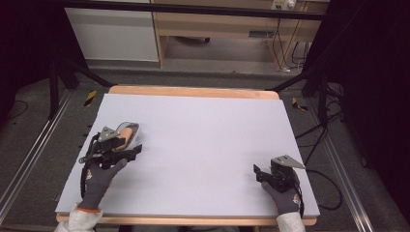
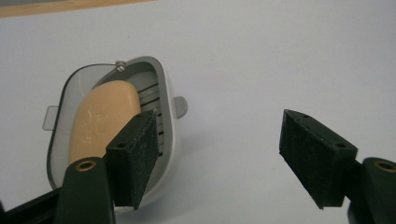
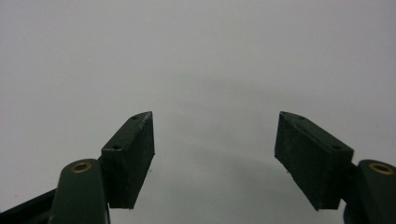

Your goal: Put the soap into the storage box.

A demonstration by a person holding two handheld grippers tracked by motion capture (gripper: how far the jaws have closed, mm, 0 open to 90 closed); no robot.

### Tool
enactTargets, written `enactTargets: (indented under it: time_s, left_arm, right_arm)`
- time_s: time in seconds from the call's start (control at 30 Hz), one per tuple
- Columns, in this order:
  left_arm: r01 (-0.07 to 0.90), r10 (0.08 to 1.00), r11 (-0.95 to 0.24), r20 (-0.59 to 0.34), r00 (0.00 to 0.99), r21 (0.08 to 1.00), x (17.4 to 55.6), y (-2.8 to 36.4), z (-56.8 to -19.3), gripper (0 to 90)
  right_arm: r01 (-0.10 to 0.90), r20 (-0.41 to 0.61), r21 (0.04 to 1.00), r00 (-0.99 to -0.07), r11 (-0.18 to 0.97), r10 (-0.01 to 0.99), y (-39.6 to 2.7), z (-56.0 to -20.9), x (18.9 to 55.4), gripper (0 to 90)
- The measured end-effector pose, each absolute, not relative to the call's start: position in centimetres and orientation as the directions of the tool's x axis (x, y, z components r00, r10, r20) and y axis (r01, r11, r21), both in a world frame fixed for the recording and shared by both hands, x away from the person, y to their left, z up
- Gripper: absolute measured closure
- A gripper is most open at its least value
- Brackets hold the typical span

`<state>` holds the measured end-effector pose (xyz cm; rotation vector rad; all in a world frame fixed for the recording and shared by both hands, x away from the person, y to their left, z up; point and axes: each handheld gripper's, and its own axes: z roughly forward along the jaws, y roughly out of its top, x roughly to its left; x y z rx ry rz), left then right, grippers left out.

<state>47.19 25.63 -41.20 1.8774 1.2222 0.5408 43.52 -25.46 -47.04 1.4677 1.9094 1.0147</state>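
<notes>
My left gripper (image 2: 219, 158) hangs released beside the grey oval plastic soap dish (image 2: 169, 100), holding a peach soap bar (image 2: 103, 119), at the pale surface (image 1: 203, 135) left edge; I'd likely shift to straddle its rim before closing. My right gripper (image 3: 214, 156) rests released, well apart.

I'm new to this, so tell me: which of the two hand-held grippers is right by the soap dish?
The left gripper: its open jaws sit beside the soap dish; the right gripper is across the table.

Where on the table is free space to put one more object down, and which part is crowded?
The wide middle of the table, between the left gripper and the right gripper, is bare, and so is the far strip up to the wooden edge. The left side is crowded: the soap dish with its soap bar lies beside the open left gripper.
</notes>
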Motion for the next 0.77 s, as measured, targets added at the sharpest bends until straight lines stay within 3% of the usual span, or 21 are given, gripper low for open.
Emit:
enactTargets:
  time_s: [0.77]
  left_arm:
    - [0.583,0.942,-0.169,-0.043,0.332,0.795,42.8,29.8,-45.5,25.0]
  right_arm:
    - [0.592,0.013,0.794,-0.248,0.140,0.969,-26.3,-47.5,43.5,26.9]
